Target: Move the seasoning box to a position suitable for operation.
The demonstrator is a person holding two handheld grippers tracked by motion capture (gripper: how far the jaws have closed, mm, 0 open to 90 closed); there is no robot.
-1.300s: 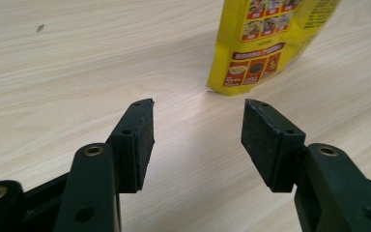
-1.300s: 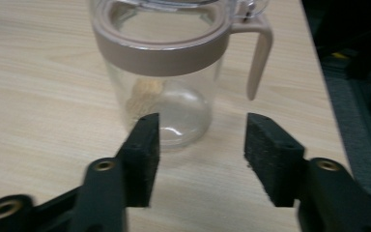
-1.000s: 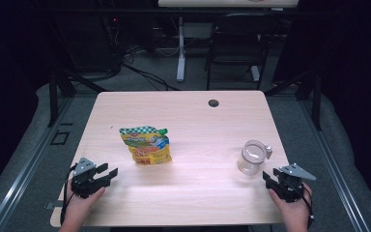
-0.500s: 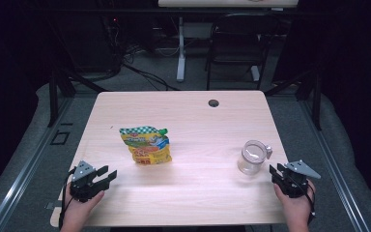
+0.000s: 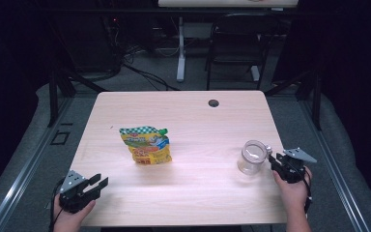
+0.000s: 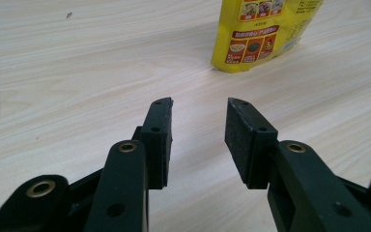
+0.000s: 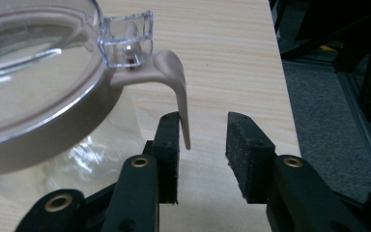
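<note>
At jar (image 5: 252,156): right claw (image 5: 273,161) moved in, latch between open jaws.

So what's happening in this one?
A person works at a wooden table with tongs in each hand. The right tongs are open around the tan latch of a clear lidded jar, not yet clamped. The left tongs sit open near the table's front edge, pointed toward a yellow pouch lying mid-table.

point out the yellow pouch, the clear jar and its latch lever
yellow pouch (image 5: 146,147), high view, front face
clear jar (image 5: 252,157), high view, glass wall
latch lever (image 7: 178,87), right gripper view, curved beige arm
</note>
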